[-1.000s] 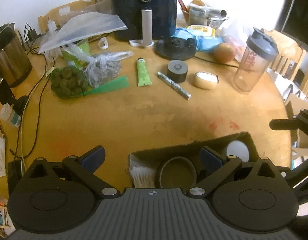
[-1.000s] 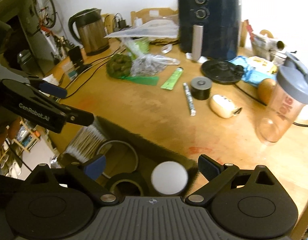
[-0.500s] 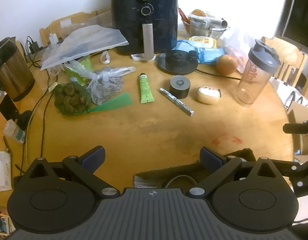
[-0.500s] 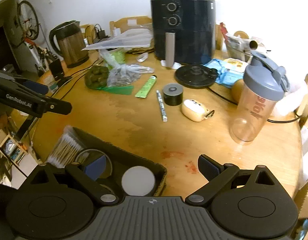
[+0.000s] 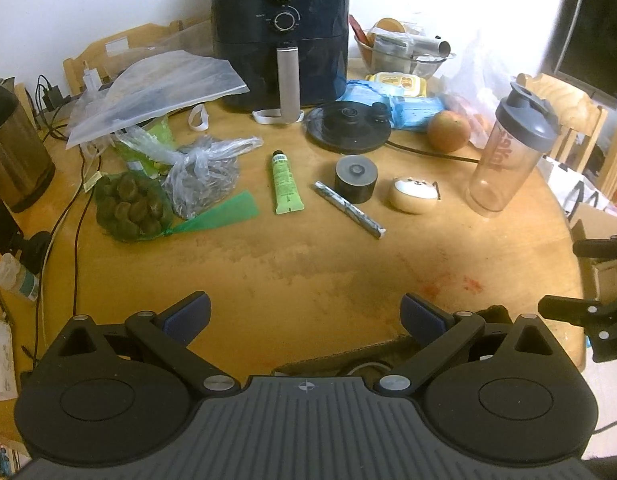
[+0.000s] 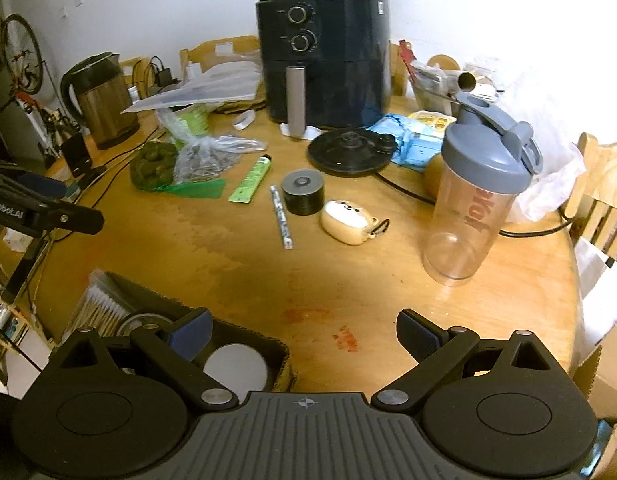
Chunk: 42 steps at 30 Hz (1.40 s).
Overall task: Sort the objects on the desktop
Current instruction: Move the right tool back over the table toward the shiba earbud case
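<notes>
On the wooden table lie a green tube point(image 5: 285, 186), a patterned stick point(image 5: 349, 209), a black round case point(image 5: 355, 179) and a cream dog-face case point(image 5: 414, 199); they also show in the right wrist view: tube point(image 6: 251, 180), stick point(image 6: 281, 217), black case point(image 6: 303, 192), dog case point(image 6: 349, 222). A dark felt box point(image 6: 244, 334) at the near table edge holds cotton swabs point(image 6: 98, 310) and a white disc point(image 6: 236, 367). My left gripper point(image 5: 304, 318) is open and empty above the near table edge. My right gripper point(image 6: 302, 334) is open and empty beside the box.
A black air fryer point(image 5: 280, 32) stands at the back, a kettle base point(image 5: 348, 128) and orange point(image 5: 448, 131) before it. A shaker bottle point(image 6: 476, 200) stands right. Plastic bags point(image 5: 196, 172) and a kettle point(image 6: 98, 100) are left, with cables.
Both grippers have pulled back and risen away from the felt box; the box has slid out of the left view's bottom. Both stayed open and empty.
</notes>
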### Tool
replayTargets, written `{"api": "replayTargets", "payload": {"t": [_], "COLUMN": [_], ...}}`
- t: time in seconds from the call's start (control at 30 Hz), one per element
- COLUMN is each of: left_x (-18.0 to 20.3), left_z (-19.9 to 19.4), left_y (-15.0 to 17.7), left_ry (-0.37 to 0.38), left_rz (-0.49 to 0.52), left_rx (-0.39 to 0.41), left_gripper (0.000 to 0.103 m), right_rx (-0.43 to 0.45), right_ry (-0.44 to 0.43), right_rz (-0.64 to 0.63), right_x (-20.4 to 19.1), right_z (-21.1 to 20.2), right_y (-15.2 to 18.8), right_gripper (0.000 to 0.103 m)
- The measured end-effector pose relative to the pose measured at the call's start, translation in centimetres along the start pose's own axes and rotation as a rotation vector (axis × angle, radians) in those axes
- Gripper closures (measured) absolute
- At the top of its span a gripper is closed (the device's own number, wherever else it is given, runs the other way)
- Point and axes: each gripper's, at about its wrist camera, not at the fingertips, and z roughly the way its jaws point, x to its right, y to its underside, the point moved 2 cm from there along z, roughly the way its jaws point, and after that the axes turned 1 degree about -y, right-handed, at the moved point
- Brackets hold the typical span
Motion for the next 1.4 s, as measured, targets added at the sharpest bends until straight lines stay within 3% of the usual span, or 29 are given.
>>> {"api": "replayTargets", "payload": {"t": [0.73,1.4], "left_x": [-2.4,-4.6], "left_z": [3.3,5.1], "left_y": [-1.2,0.6], "left_ry": [0.045,0.091], "left_rz": [-0.026,-0.150], "left_rx": [-0.052,-0.132], "left_gripper": [0.000,0.001], "right_rx": [-0.037,-0.038], "right_ry": [0.044,0.052], "right_rz": [-0.081,-0.159], "right_x": [1.9,0.4], "right_z": [4.9,13.4], "right_y": [-3.4,-5.6], "right_gripper": [0.003,0.003]}}
